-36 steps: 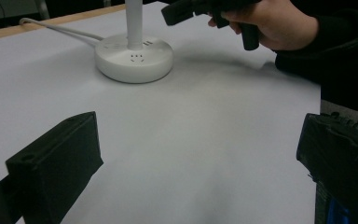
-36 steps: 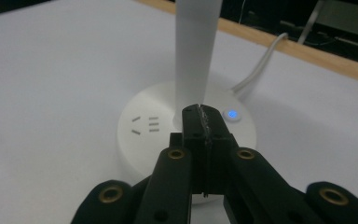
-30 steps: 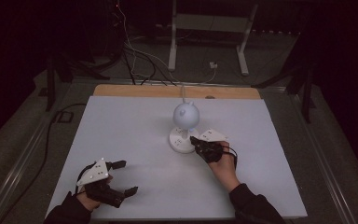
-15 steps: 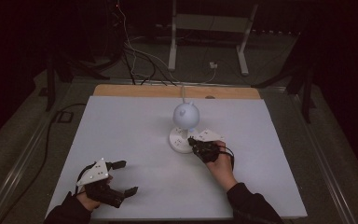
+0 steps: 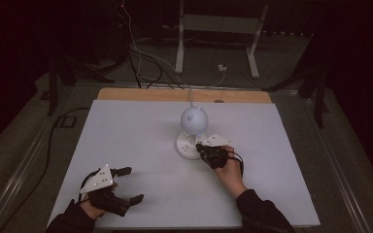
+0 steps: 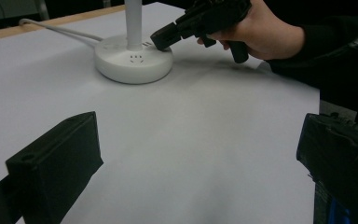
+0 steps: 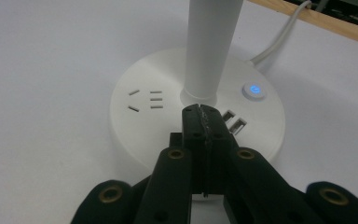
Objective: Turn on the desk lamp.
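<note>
From the high view, a white desk lamp (image 5: 193, 131) with a round base and a globe-shaped head stands on the white table (image 5: 126, 141), a little right of centre and toward the far half, its cord running off the far edge. The right gripper (image 5: 203, 148) reaches in from the near right, its tip over the near right part of the base. The left gripper (image 5: 127, 184) rests at the near left corner, well apart from the lamp, jaws spread wide and holding nothing.

In the left gripper view, its two black jaws stand far apart over bare table. Farther off, the lamp base (image 6: 134, 58) carries the upright stem, and the right hand (image 6: 265, 35) aims its gripper's tip down at the top of the base.

In the right gripper view, the jaws are pressed together with nothing between them, their joined tip just at the foot of the stem (image 7: 212, 49). Two USB ports (image 7: 233, 120) lie just right of the tip, a lit blue power button (image 7: 254, 91) farther right, and socket slots (image 7: 145, 99) to the left.

The lamp looks rigid smooth plastic, likely top-heavy with a weighted base; the button wants a light press straight down, and any lift is best taken on the stem, low down
</note>
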`<state>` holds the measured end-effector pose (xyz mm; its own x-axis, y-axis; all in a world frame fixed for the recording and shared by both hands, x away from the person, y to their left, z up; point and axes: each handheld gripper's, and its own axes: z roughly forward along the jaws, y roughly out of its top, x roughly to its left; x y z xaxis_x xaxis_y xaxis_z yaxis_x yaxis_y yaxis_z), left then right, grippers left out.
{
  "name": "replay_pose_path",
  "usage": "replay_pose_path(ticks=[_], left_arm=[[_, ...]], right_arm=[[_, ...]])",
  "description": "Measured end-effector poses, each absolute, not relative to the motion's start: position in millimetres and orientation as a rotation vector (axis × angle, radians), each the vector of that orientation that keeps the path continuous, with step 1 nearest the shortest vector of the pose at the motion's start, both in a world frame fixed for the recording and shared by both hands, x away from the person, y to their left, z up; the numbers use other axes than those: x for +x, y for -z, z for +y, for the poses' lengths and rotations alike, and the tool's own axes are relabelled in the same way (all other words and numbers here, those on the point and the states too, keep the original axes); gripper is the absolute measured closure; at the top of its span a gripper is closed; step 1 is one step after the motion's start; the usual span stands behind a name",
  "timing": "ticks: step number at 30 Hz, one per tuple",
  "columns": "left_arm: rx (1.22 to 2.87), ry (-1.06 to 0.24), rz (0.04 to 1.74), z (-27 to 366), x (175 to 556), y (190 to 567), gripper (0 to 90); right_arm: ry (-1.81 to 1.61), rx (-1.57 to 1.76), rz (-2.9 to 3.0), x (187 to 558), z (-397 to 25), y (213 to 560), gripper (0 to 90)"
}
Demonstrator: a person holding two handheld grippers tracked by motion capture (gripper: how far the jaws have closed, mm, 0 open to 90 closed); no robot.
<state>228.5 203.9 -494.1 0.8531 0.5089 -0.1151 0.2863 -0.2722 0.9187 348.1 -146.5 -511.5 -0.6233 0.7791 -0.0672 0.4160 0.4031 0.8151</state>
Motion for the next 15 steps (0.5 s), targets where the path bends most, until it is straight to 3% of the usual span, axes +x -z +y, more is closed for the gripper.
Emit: replay_pose_path(ticks=[15], left_arm=[[1.872, -0.238, 0.597, 203.7, 228.8, 494.1, 0.3]], right_arm=[[-1.097, 1.004, 2.228, 349.6, -144.7, 512.7, 90.0]])
